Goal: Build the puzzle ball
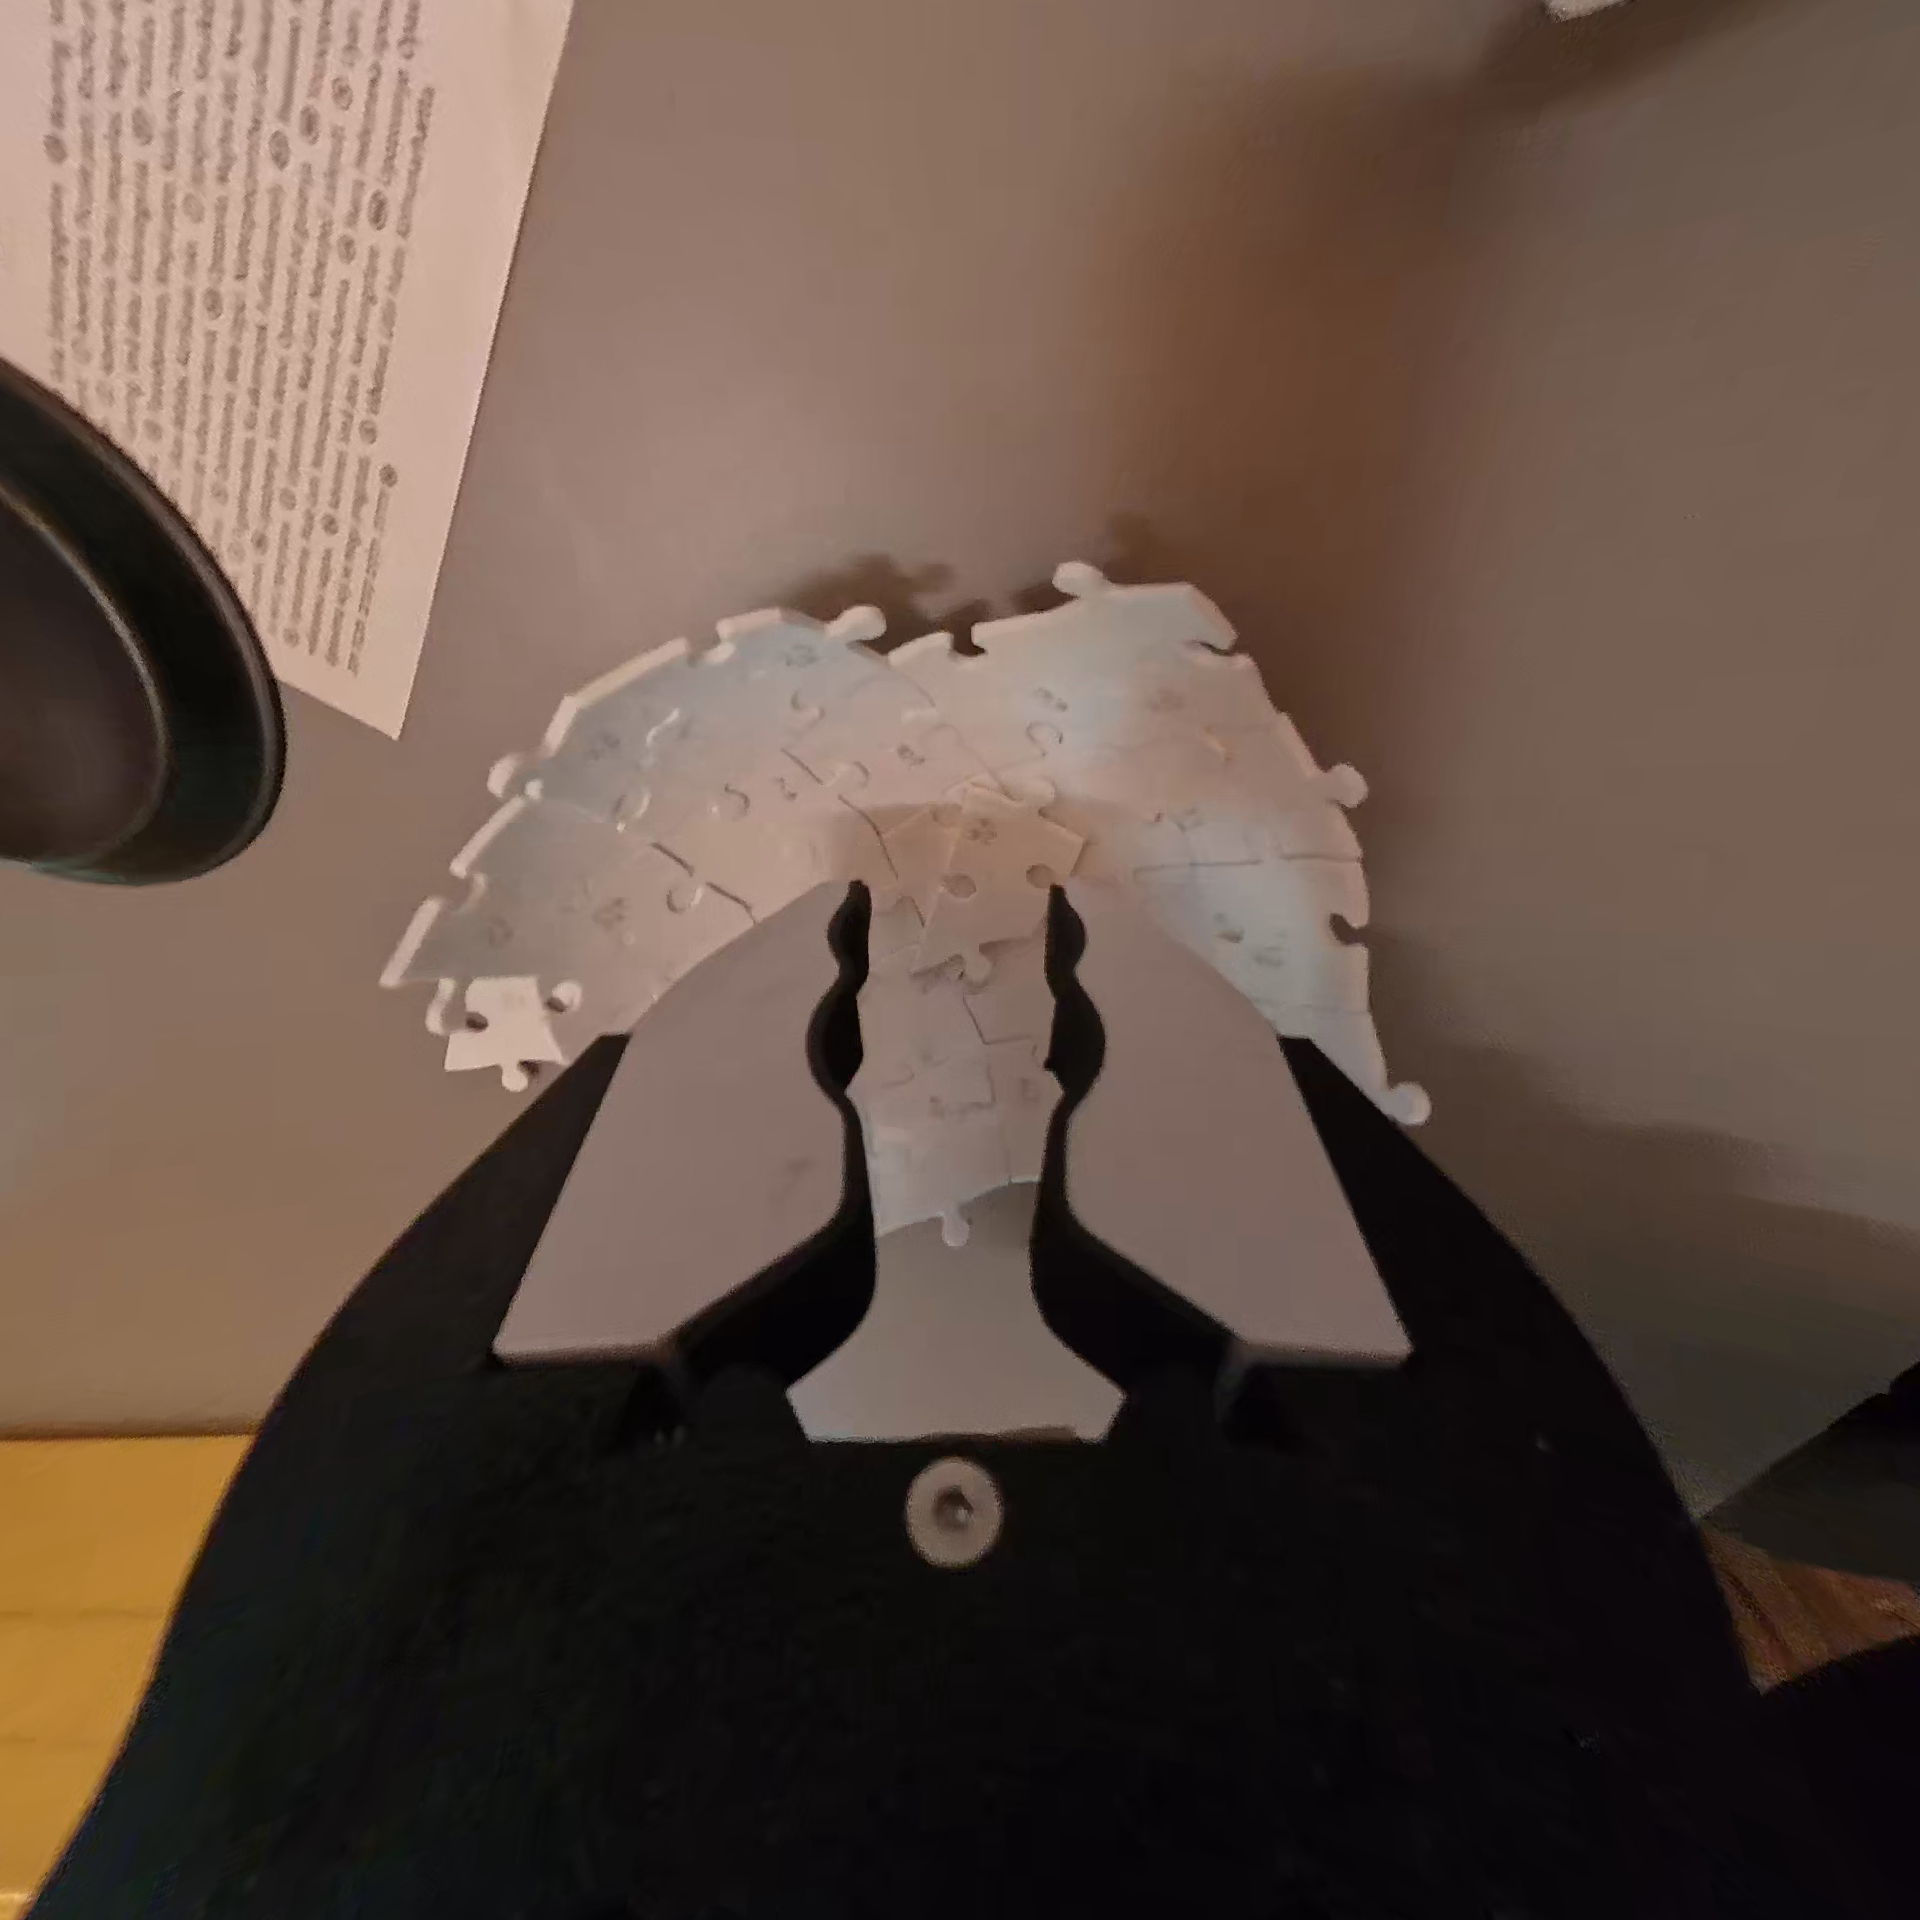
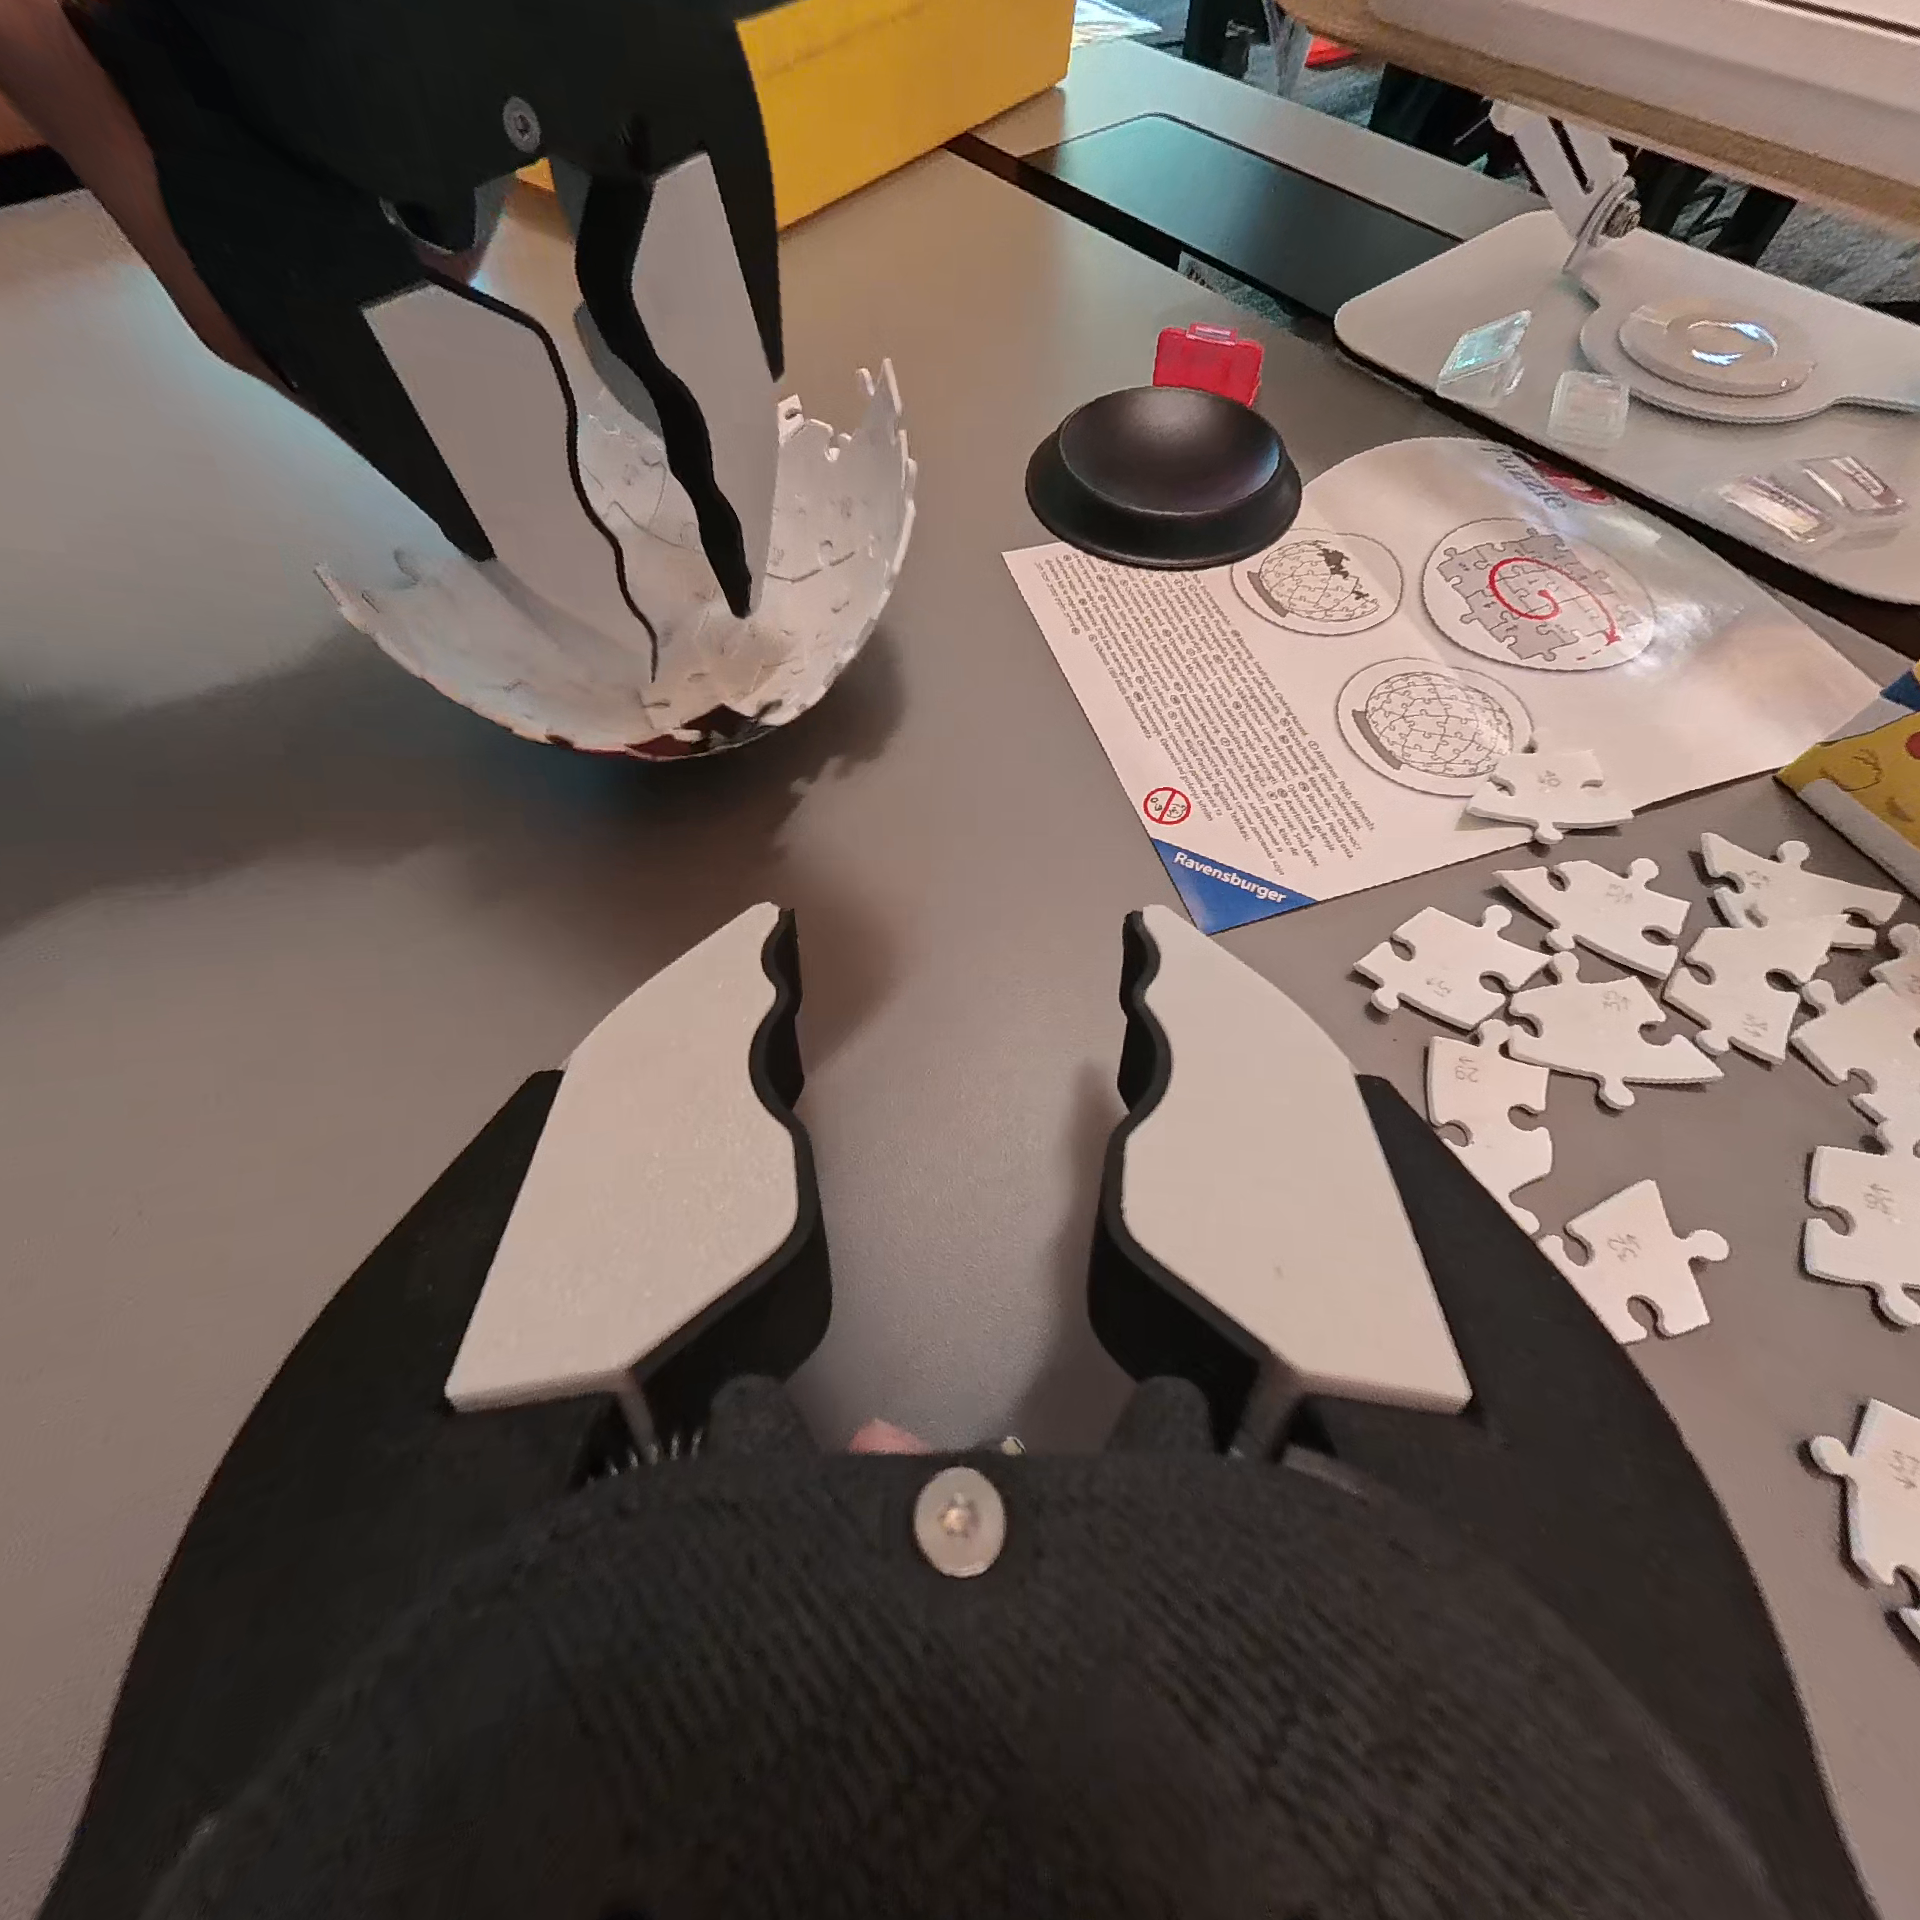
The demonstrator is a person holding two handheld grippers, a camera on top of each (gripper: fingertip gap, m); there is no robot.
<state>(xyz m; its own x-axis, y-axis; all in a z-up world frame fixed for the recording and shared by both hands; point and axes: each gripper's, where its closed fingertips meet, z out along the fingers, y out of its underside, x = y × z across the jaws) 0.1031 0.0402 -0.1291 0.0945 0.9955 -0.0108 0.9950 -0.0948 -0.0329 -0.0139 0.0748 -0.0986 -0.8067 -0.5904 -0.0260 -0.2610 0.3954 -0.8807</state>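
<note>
The half-built puzzle ball is a white bowl-shaped shell of joined pieces resting on the grey table; it also shows in the right wrist view. My left gripper reaches down into the shell, its fingers narrowly apart and closed on a small white puzzle piece held against the shell's inner bottom. The right wrist view shows the left gripper from outside. My right gripper is open and empty, low over the table in front of the shell.
Several loose white pieces lie at the right. An instruction sheet and a black round stand lie behind them, with a small red item beyond. A yellow box and a monitor-stand base sit at the back. The small red item is closer to my left gripper, around 20 cm from its tips; the right tips are 25 cm off.
</note>
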